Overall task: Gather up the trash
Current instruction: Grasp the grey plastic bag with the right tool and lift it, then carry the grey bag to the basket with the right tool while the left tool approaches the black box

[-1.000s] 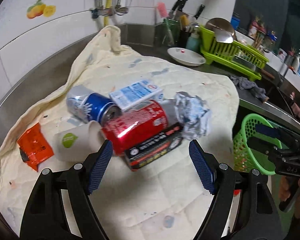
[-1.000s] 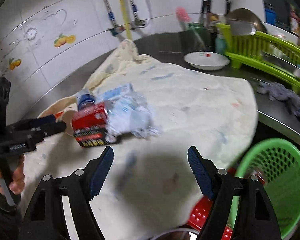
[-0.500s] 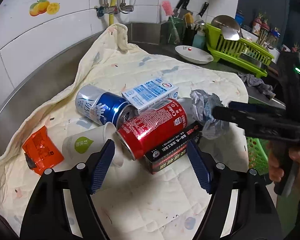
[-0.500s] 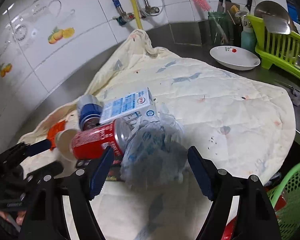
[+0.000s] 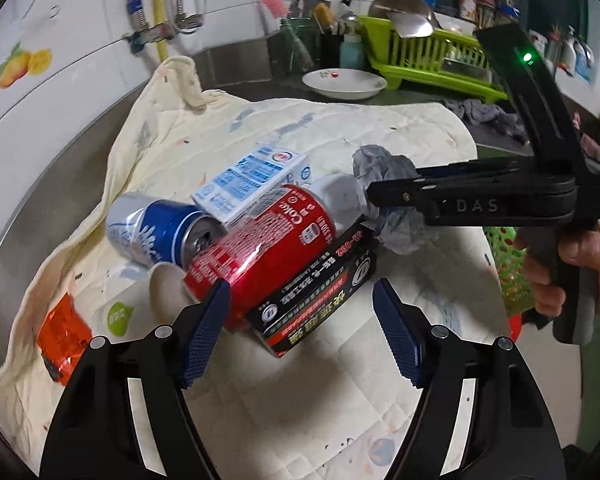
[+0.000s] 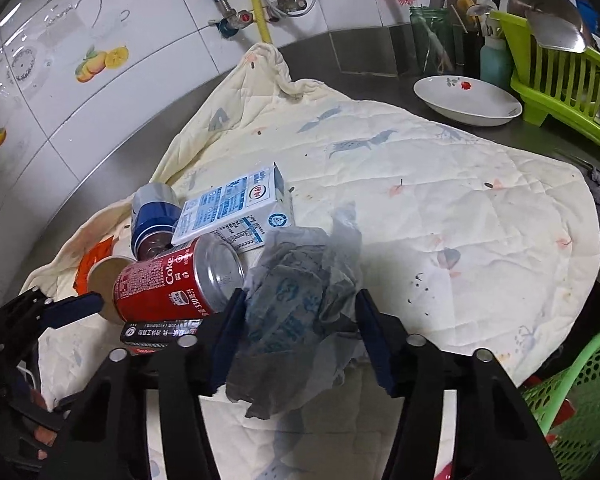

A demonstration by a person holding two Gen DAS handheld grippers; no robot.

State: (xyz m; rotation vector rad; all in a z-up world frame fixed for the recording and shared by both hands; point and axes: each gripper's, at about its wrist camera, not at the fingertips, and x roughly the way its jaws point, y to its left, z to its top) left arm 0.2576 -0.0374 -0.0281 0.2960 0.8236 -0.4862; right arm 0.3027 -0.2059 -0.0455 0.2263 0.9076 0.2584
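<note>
A pile of trash lies on a cream quilted cloth (image 5: pixel 300 392): a red Coke can (image 5: pixel 268 248), a blue can (image 5: pixel 156 228), a white-blue carton (image 5: pixel 248 180), a black-red box (image 5: pixel 320 288), a paper cup (image 5: pixel 140 300), an orange wrapper (image 5: pixel 60 332) and a crumpled grey wrapper (image 6: pixel 300 308). My right gripper (image 6: pixel 298 320) has its fingers closed in around the crumpled wrapper, pressing both its sides; it also shows in the left wrist view (image 5: pixel 384 196). My left gripper (image 5: pixel 300 336) is open just in front of the Coke can and black box.
A green mesh basket (image 6: pixel 580 400) stands low at the right, off the counter edge. A white plate (image 6: pixel 466 100), a green dish rack (image 6: pixel 560 80), a utensil jar and a grey rag (image 5: pixel 488 116) sit at the back right. Tiled wall and pipes stand behind.
My right gripper has moved in over the crumpled wrapper and closed on it. My left gripper has come slightly closer to the Coke can and stays open.
</note>
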